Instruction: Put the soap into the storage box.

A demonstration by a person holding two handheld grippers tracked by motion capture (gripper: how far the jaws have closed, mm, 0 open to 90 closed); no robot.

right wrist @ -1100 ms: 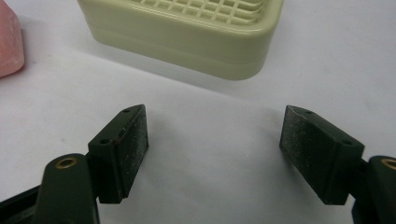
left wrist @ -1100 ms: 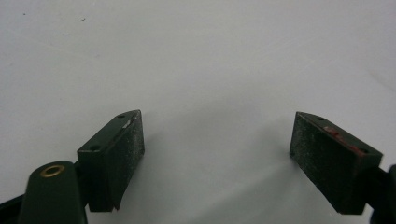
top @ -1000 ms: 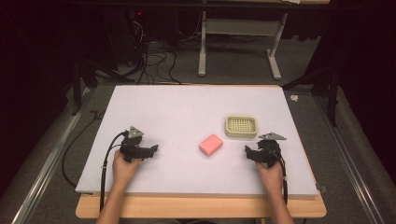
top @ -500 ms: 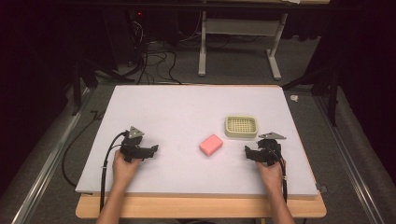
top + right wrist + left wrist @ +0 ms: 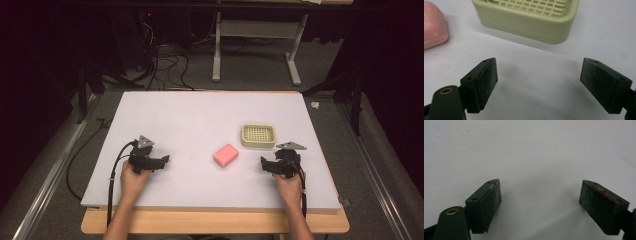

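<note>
Soap (image 5: pixel 226 155) beside slotted dish (image 5: pixel 258 135), unobstructed.

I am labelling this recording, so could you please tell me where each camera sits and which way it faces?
High view: above the person's side, looking forward and down on the white table; shows both forearms, left gripper and right gripper.
Left gripper view: rides the left gripper, facing bare table between open jaws.
Right gripper view: rides the right gripper, facing the soap dish and pink soap.
High and right gripper views share dish and soap.
</note>
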